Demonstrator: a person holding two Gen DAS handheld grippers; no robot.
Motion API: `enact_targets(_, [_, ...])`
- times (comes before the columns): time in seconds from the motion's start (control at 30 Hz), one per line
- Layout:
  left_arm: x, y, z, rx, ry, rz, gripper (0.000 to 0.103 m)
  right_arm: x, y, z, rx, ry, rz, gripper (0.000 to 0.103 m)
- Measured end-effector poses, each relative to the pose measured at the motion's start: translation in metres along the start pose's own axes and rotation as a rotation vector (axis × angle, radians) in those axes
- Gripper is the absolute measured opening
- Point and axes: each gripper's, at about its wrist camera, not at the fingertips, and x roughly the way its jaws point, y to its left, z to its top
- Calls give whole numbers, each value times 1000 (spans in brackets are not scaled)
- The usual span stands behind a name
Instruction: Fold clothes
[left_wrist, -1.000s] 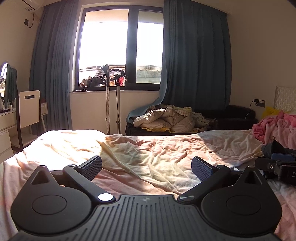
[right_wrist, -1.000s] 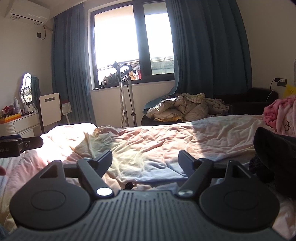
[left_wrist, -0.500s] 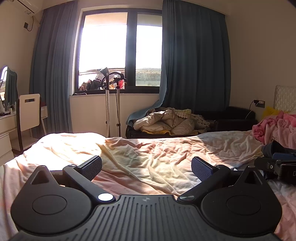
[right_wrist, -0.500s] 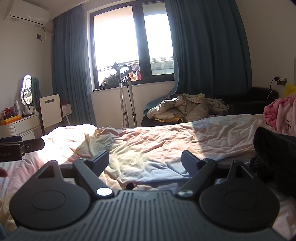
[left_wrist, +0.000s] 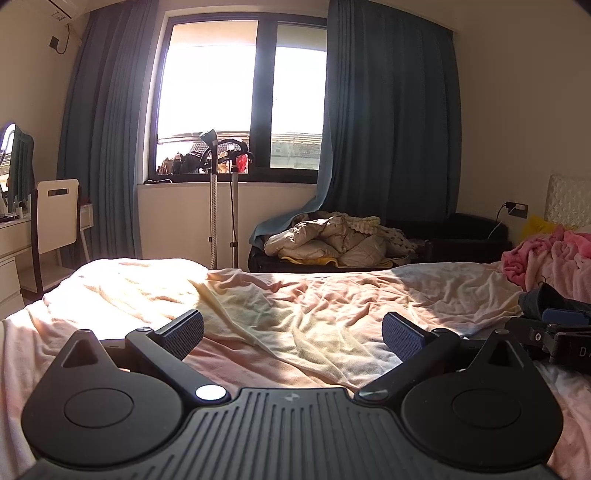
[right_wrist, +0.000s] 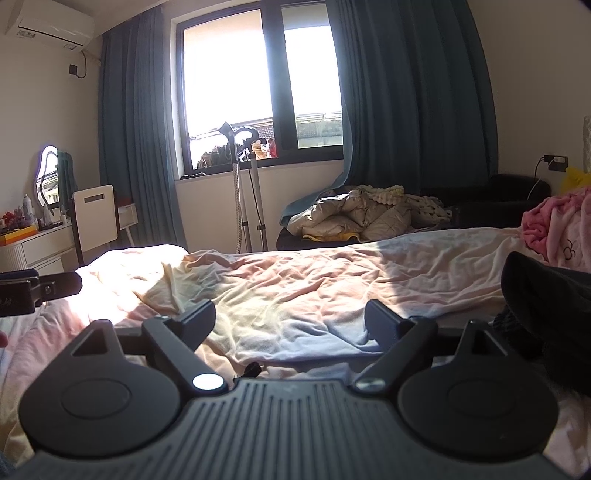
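Observation:
A crumpled pale yellow garment (left_wrist: 295, 314) lies spread on the pink-sheeted bed (left_wrist: 92, 288); it also shows in the right wrist view (right_wrist: 280, 295). My left gripper (left_wrist: 291, 330) is open and empty, held just above the garment's near edge. My right gripper (right_wrist: 290, 319) is open and empty, also low over the garment. The right gripper's side shows at the right edge of the left wrist view (left_wrist: 554, 336); the left gripper's side shows at the left edge of the right wrist view (right_wrist: 33, 291).
A pink blanket (left_wrist: 546, 258) is heaped at the bed's right end, with dark clothing (right_wrist: 546, 302) near it. Beyond the bed stand a garment steamer (left_wrist: 221, 199), a dark sofa with bedding (left_wrist: 332, 243), a white chair (left_wrist: 55, 218) and a window.
Both grippers have tilted slightly upward, so the room sits a little lower in view. The right gripper's jaws have opened a little wider. The garment has not moved.

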Motion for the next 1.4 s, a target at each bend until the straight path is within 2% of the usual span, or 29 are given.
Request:
enact_targets(0.37, [-1, -3, 0, -2, -6, 7, 103, -1, -1, -2, -2, -5, -1, 93])
enact_targets(0.43, [-1, -3, 0, -1, -8, 11, 103, -1, 0, -2, -1, -7, 0, 102])
enact_targets(0.47, [-1, -3, 0, -4, -6, 13, 103, -1, 0, -2, -2, -10, 1, 103])
enact_targets(0.67, [3, -3, -2, -20, 15, 13, 103, 2, 2, -3, -25, -16, -17, 103])
enact_targets(1.4, [2, -3, -1, -18, -2, 54, 103, 12, 3, -5, -22, -5, -5, 103])
